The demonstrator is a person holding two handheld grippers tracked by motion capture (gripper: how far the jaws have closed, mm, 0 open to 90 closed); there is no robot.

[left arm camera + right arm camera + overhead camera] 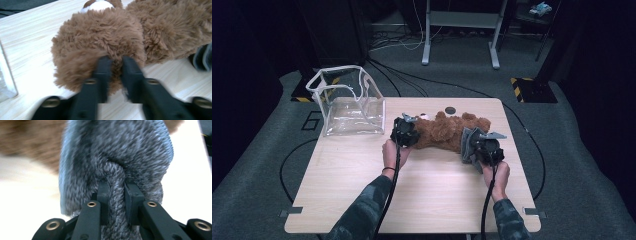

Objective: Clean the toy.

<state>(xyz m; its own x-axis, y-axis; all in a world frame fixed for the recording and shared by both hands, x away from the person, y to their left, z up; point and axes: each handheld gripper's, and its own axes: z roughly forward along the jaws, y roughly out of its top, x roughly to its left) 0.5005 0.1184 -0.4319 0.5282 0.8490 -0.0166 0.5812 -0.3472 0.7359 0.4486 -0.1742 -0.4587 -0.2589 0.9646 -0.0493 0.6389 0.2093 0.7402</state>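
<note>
Brown plush bear (439,131) flat on table

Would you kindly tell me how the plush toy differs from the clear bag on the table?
The plush toy is brown, furry and opaque; the bag is smooth and see-through. The toy lies flat at mid-table, a claw at each end; the bag stands open at the far left corner, untouched. Both rest on the table.
</note>
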